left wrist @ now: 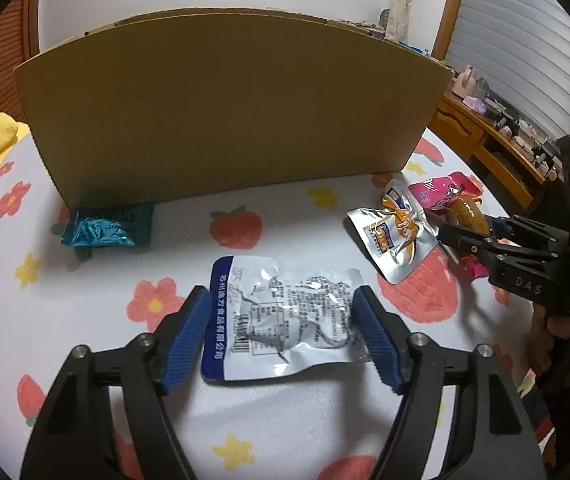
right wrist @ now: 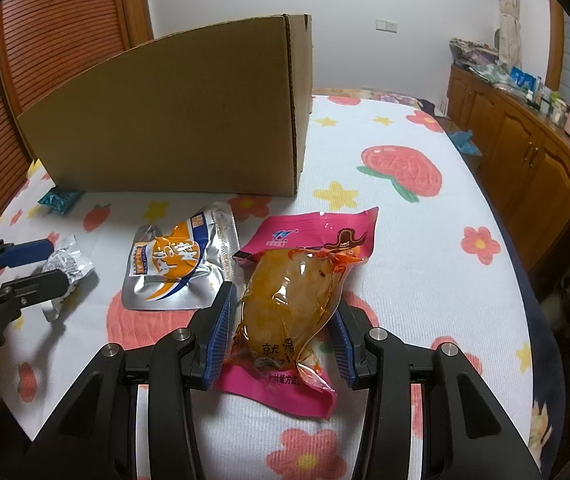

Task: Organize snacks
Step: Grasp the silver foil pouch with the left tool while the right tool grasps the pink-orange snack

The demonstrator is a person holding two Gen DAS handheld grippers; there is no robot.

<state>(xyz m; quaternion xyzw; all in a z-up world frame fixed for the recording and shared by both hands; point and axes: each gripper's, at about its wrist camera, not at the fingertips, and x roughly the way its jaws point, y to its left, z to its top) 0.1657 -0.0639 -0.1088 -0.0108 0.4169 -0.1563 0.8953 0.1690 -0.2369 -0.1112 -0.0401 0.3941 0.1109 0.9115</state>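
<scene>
On a flower-print bedspread [right wrist: 425, 240], the left gripper [left wrist: 283, 334] stands wide around a silver packet [left wrist: 285, 320], its blue pads [left wrist: 185, 340] just clear of the packet's edges. The right gripper [right wrist: 281, 336] is closed on a pink pouch [right wrist: 301, 280]. An orange-and-silver pouch [right wrist: 177, 264] lies between the two. A teal packet [left wrist: 107, 226] rests against the foot of a cardboard box [left wrist: 225, 112] behind them.
</scene>
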